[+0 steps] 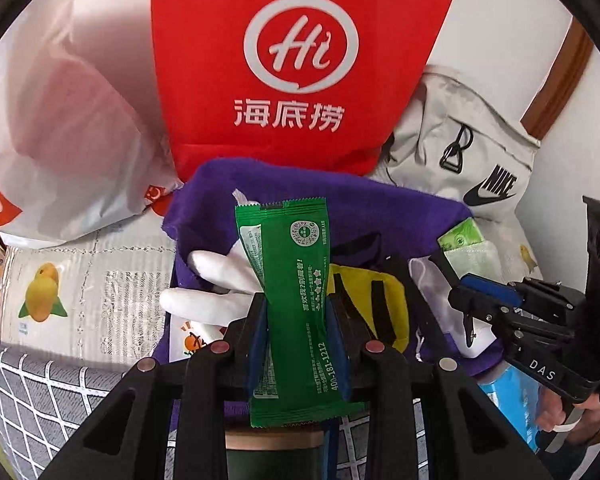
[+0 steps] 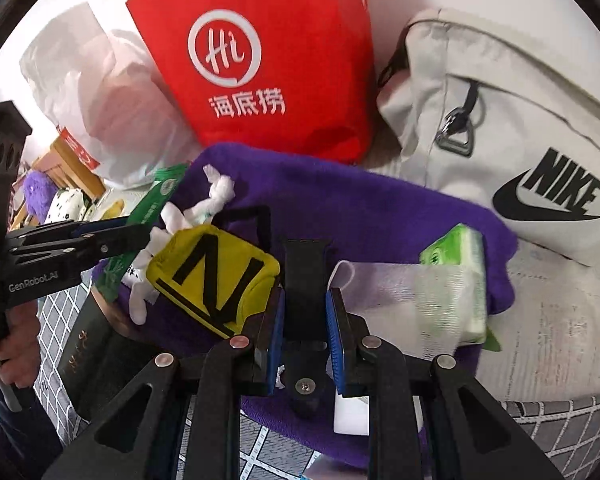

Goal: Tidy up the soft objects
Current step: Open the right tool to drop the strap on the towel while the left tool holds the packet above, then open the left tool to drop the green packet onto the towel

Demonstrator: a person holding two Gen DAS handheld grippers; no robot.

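The left claw [image 1: 298, 312] was closed on a green sachet [image 1: 290, 300], holding it upright above the purple cloth [image 2: 340, 208]. The right claw [image 2: 304, 312] was clamped on a black strap [image 2: 305, 280] over the same cloth.

By my reading the sorting was barely begun: only the sachet was lifted, and nothing was visibly in a bag.

On the cloth lay one yellow pouch [image 2: 216, 276], one white glove [image 1: 204, 284], one green tissue pack [image 2: 460, 276] and one gauzy white piece [image 2: 404, 284].

Behind stood three bags: one red bag [image 2: 268, 60], one white plastic bag [image 1: 60, 120], one grey Nike bag [image 2: 512, 128].
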